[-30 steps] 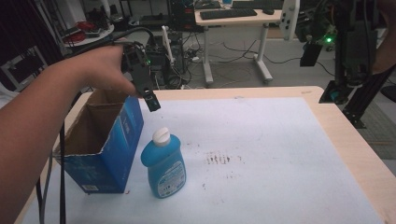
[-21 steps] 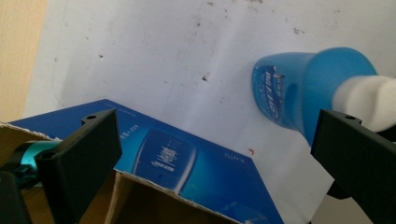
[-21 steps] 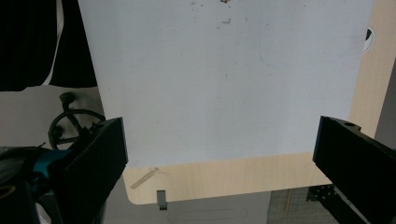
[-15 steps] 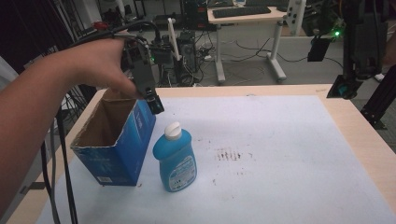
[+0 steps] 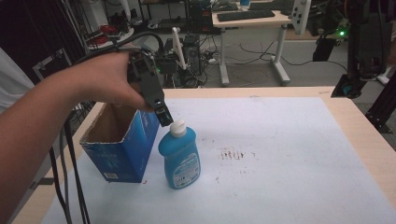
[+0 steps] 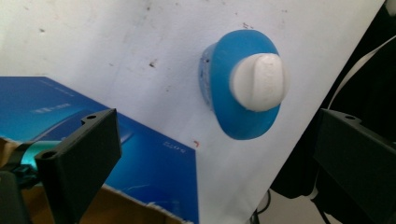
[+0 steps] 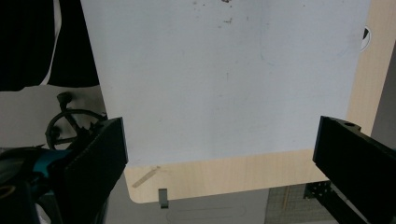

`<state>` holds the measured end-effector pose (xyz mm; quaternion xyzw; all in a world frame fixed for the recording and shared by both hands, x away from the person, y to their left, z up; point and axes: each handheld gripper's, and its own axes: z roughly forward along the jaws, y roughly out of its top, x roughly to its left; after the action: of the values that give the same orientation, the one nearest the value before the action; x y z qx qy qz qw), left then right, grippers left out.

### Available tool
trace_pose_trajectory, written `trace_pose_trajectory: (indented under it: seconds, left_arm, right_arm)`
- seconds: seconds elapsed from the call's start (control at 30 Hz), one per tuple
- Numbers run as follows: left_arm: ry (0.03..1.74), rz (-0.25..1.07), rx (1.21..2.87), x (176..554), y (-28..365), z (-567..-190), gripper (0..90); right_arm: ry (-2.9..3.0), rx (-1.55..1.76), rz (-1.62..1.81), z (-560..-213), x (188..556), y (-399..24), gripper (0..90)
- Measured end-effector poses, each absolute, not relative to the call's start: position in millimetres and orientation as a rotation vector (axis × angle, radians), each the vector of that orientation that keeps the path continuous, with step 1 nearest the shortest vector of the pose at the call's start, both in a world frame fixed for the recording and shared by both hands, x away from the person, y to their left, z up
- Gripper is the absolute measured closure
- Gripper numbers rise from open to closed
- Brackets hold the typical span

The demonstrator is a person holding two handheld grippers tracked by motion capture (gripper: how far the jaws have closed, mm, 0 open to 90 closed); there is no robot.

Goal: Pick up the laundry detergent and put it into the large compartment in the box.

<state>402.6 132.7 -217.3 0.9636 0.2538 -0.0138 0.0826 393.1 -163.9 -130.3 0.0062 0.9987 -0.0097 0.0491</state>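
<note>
L to R: open blue box (image 5: 122,147) stands at the table's left edge, blue bottle (image 5: 180,156) w/ white cap (image 5: 177,127) upright just beside it on the white mat (image 5: 289,154).

My left gripper (image 5: 163,114) has dropped since a sec ago – it was up over the box's rim, now its tip sits right next to the cap. Jaws wide, nothing in them; from the left gripper view the cap (image 6: 259,81) lies between them but lower down, no contact yet. So I'd say I'm lined up for the grab, prob. to put bottle in box.

Bottle & box themselves haven't budged vs earlier.

My right gripper (image 7: 219,154) is spread wide too, holding nothing, hanging over the mat's far-right side.
</note>
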Motion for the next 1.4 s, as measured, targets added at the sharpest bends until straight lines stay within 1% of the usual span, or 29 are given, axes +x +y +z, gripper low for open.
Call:
trace_pose_trajectory:
  seconds: [0.37,0.53,0.57,1.0,1.4]
  left_arm:
    - [0.848,-0.061,2.840,392.1,123.2,-234.2,1.7]
    - [0.850,-0.067,2.830,391.2,121.2,-240.2,1.7]
    - [0.853,-0.074,2.812,390.1,118.6,-246.8,1.7]
    - [0.870,-0.104,2.786,388.7,111.6,-276.6,1.7]
    - [0.854,-0.097,2.848,390.8,99.4,-297.5,1.7]
  right_arm:
    - [3.042,0.002,-0.037,-131.0,390.4,-160.5,2.1]
    - [3.040,0.004,-0.036,-131.3,390.0,-159.8,2.1]
    - [3.039,0.004,-0.036,-131.4,390.0,-159.8,2.1]
    - [3.042,0.007,-0.042,-134.4,392.1,-160.1,2.1]
    - [3.043,0.010,-0.044,-137.0,394.1,-158.5,2.1]
